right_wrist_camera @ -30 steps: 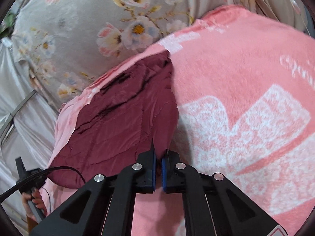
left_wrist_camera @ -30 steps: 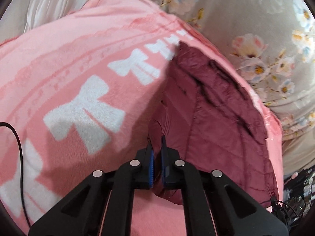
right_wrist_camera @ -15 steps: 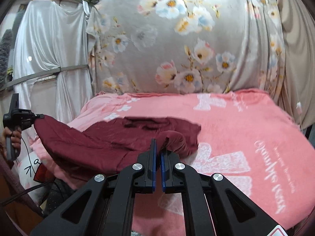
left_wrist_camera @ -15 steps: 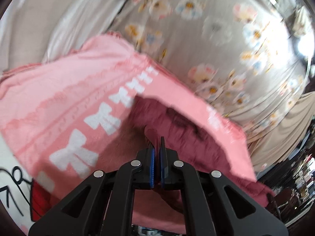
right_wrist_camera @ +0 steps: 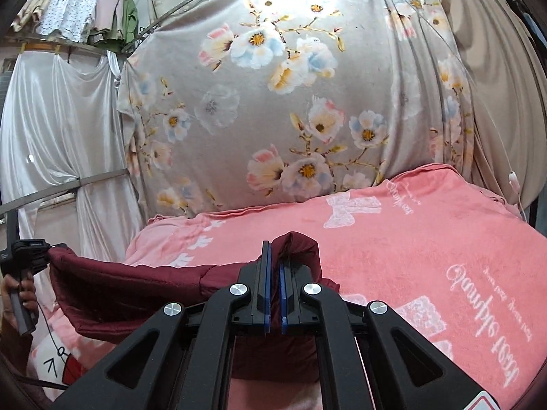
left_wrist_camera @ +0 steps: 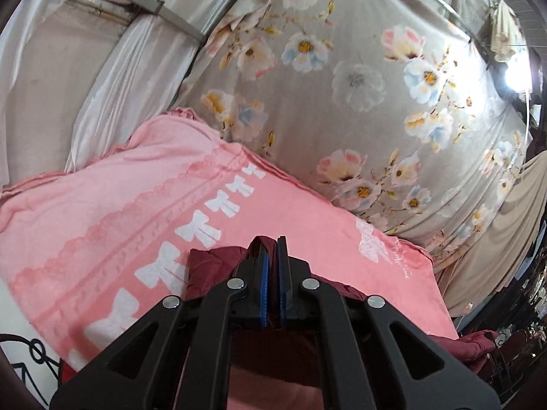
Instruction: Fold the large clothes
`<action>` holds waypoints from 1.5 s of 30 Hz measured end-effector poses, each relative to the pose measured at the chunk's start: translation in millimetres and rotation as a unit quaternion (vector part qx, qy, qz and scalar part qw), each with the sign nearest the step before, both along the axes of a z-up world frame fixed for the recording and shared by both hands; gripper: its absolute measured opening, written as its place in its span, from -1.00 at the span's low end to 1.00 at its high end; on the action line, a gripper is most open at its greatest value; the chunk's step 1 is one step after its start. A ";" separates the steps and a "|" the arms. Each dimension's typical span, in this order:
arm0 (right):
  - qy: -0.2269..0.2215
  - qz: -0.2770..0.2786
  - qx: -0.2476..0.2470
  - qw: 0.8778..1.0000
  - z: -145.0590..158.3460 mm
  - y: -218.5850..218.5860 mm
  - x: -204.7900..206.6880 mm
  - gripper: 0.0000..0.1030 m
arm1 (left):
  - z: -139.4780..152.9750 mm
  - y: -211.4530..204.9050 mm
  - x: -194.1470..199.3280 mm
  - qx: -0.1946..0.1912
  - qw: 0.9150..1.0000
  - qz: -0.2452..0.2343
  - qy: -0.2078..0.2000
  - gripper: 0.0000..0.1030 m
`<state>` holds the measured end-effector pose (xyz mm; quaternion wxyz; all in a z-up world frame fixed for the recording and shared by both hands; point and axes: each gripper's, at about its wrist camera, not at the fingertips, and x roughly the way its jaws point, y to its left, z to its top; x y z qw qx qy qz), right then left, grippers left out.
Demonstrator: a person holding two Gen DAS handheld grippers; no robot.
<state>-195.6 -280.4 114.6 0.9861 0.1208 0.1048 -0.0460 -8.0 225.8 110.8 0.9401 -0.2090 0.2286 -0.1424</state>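
A dark maroon garment (right_wrist_camera: 112, 290) hangs stretched between my two grippers above the pink blanket (right_wrist_camera: 427, 249). My right gripper (right_wrist_camera: 272, 256) is shut on one end of its top edge, with cloth bunched over the right finger. My left gripper (left_wrist_camera: 270, 249) is shut on the other end; the maroon garment (left_wrist_camera: 212, 266) droops below it. In the right wrist view the left gripper (right_wrist_camera: 24, 249) shows at the far left, held in a hand.
The pink blanket (left_wrist_camera: 136, 212) with white bows covers the bed. A grey floral cloth (right_wrist_camera: 290, 102) hangs behind it, with white satin curtains (right_wrist_camera: 58, 119) to the left and beige drapes at the right. Clothes hang on a rail at the upper left.
Both grippers have lifted the maroon garment off the blanket and pulled it back toward the bed's near edge. It lay flat a second ago; now it hangs taut between them.
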 end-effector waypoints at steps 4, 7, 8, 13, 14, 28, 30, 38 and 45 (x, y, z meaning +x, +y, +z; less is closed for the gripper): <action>0.032 -0.005 -0.051 0.998 -8.4 1.0 21.3 -0.93 | -6.7 2.3 11.6 0.008 1.000 0.001 0.006 -0.93; 0.063 -0.006 -0.076 0.995 -25.2 0.3 41.3 -0.94 | -20.4 -2.5 29.2 0.017 1.000 0.009 0.024 -0.93; 0.069 -0.006 -0.082 0.994 -28.4 2.0 41.6 -0.94 | -24.9 -3.4 35.0 0.019 0.999 0.011 0.032 -0.93; 0.057 0.014 -0.110 0.992 -21.0 22.0 -2.9 -0.94 | -37.0 13.9 21.3 0.002 0.999 0.009 0.049 -0.93; 0.055 0.016 -0.125 0.991 -15.0 30.2 -16.7 -0.94 | -37.4 21.0 10.1 -0.006 0.999 0.007 0.049 -0.93; 0.105 -0.006 -0.106 0.989 -56.1 13.3 68.3 -0.94 | -65.5 -0.4 50.3 0.035 0.995 0.036 0.085 -0.92; 0.107 -0.012 -0.094 0.990 -58.7 7.5 88.6 -0.94 | -74.8 -6.3 69.2 0.046 0.994 0.043 0.094 -0.91; 0.129 -0.061 -0.031 0.989 -68.8 -17.5 175.8 -0.94 | -76.5 -31.5 136.0 0.058 0.992 0.063 0.093 -0.88; 0.194 -0.084 0.010 0.977 -106.6 -35.6 242.7 -0.94 | -97.0 -54.5 206.0 0.110 0.983 0.097 0.109 -0.92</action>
